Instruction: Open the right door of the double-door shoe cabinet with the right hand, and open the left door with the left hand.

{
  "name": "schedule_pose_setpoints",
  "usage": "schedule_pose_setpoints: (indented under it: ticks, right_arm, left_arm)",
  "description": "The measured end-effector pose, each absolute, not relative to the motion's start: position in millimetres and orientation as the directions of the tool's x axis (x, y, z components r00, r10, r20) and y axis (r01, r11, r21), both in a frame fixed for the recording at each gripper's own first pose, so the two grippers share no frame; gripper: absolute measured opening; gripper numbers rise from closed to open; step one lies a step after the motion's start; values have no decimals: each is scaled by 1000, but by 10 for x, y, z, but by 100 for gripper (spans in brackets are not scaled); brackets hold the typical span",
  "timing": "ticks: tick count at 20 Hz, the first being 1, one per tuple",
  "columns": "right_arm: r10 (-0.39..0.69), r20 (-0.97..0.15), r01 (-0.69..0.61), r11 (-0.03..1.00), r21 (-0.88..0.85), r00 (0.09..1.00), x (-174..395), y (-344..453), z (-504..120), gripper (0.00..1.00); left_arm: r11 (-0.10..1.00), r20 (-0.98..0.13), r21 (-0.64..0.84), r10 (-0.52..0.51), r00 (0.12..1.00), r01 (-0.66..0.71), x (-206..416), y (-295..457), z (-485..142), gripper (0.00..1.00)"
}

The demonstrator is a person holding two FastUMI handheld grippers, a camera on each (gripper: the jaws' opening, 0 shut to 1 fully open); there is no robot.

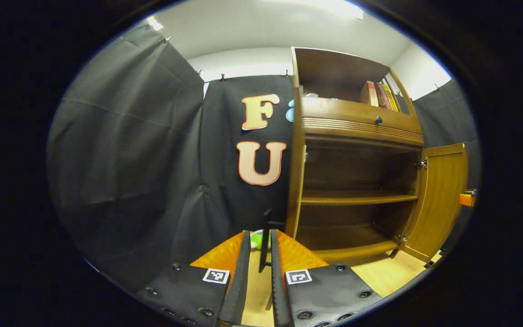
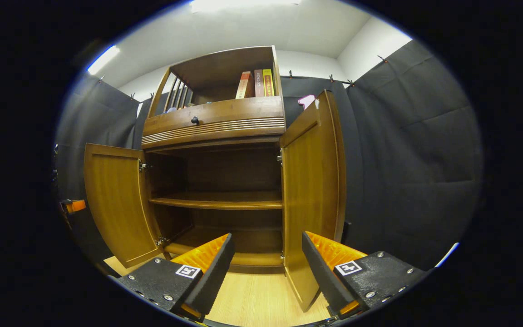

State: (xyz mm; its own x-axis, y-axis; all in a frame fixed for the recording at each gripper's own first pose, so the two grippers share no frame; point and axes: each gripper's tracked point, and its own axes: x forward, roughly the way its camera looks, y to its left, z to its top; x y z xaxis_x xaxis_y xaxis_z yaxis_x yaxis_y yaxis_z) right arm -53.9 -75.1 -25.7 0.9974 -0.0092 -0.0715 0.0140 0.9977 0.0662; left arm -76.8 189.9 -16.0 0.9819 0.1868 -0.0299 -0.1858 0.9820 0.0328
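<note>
Shoe cabinet [image 2: 225,122]: brown wood, smooth, semi-glossy varnish; ribbed moulding under drawer front. Right door [image 2: 309,190] and left door [image 2: 114,200]: same wood, visible grain, soft sheen. Hinges [image 2: 142,166]: bright metal. Drawer knob [image 2: 194,120]: dark, glossy. Floor [image 2: 257,299]: pale wood-look, smooth. Booth wall [image 1: 130,159]: black cloth, matt, creased.

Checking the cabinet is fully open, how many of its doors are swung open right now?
2. In the right gripper view, the left door stands swung out at the left of the cabinet, and the right door stands swung out at the right, nearest this gripper.
</note>
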Motion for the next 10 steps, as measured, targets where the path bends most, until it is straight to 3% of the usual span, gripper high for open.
schedule_pose_setpoints:
  ticks: [1, 2, 4, 5, 6, 7, 10]
  right_arm:
    - [-4, -71, 9, 998, 62, 997, -528, -730, -264, 92]
    - [0, -72, 4, 998, 57, 997, -530, -711, -269, 92]
    - [9, -77, -5, 999, 47, 997, -548, -671, -301, 93]
    - [8, -76, -5, 999, 42, 997, -557, -659, -289, 100]
    - [12, -73, -9, 999, 40, 997, -572, -643, -279, 100]
    - [14, -67, -11, 999, 40, 998, -590, -626, -270, 100]
    - [25, -61, -22, 998, 55, 998, -622, -586, -279, 100]
  left_arm:
    - [985, -6, 35, 167, 986, -167, -750, 1714, -44, 24]
    - [990, 12, 26, 137, 991, -137, -717, 1518, 67, 31]
    - [995, 39, 4, 99, 994, -99, -643, 1178, 203, 31]
    - [994, 37, -2, 106, 994, -106, -607, 1084, 228, 31]
    - [993, 34, -12, 117, 992, -117, -591, 1029, 220, 24]
    - [993, 31, -22, 119, 992, -119, -563, 955, 212, 31]
    - [994, 23, -33, 102, 995, -101, -499, 787, 158, 28]
